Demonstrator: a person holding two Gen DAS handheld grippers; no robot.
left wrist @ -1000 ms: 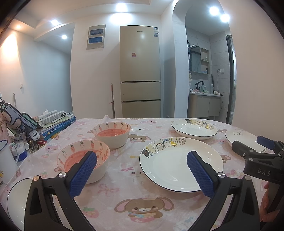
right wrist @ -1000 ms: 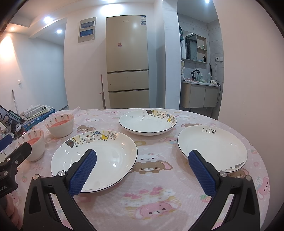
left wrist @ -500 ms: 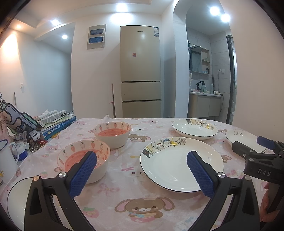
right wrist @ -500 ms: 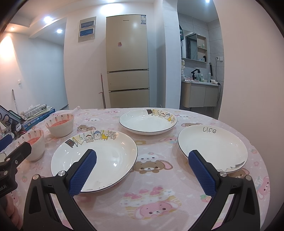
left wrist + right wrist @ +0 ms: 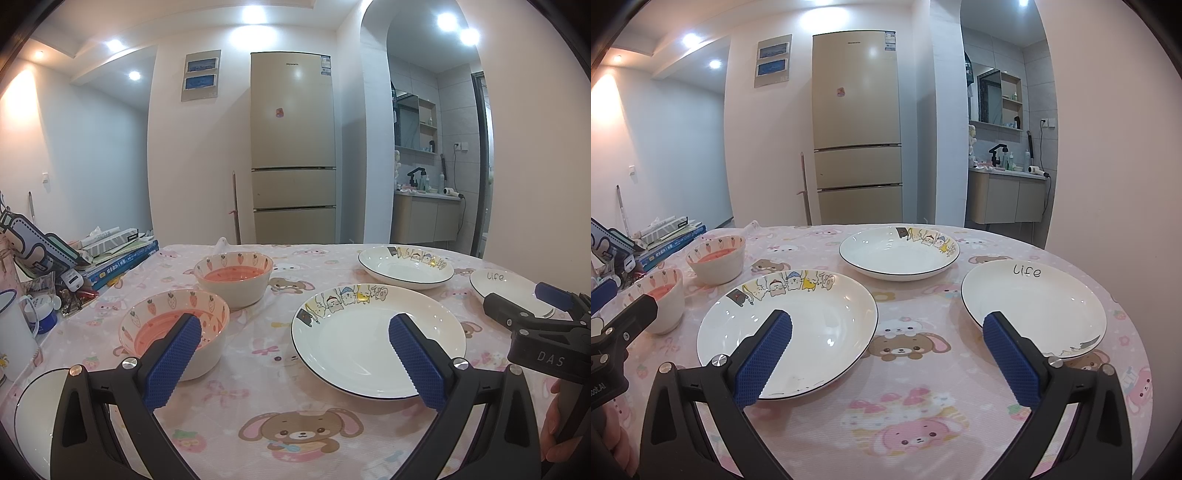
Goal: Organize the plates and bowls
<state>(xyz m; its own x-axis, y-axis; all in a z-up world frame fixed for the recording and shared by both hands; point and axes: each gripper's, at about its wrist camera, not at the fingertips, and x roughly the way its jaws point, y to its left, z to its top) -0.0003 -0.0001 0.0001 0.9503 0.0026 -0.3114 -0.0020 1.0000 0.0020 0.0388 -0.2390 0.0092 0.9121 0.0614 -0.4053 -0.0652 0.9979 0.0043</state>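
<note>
Three white plates lie on the pink tablecloth: a near cartoon plate, a far cartoon plate and a "Life" plate. Two carrot-pattern bowls stand at the left, the near bowl and the far bowl. My left gripper is open and empty, above the cloth between the near bowl and the near plate. My right gripper is open and empty, between the near plate and the "Life" plate.
Books and clutter are stacked at the table's left edge, with a white mug and another white dish at the near left. A fridge stands beyond the table. The wall is close on the right.
</note>
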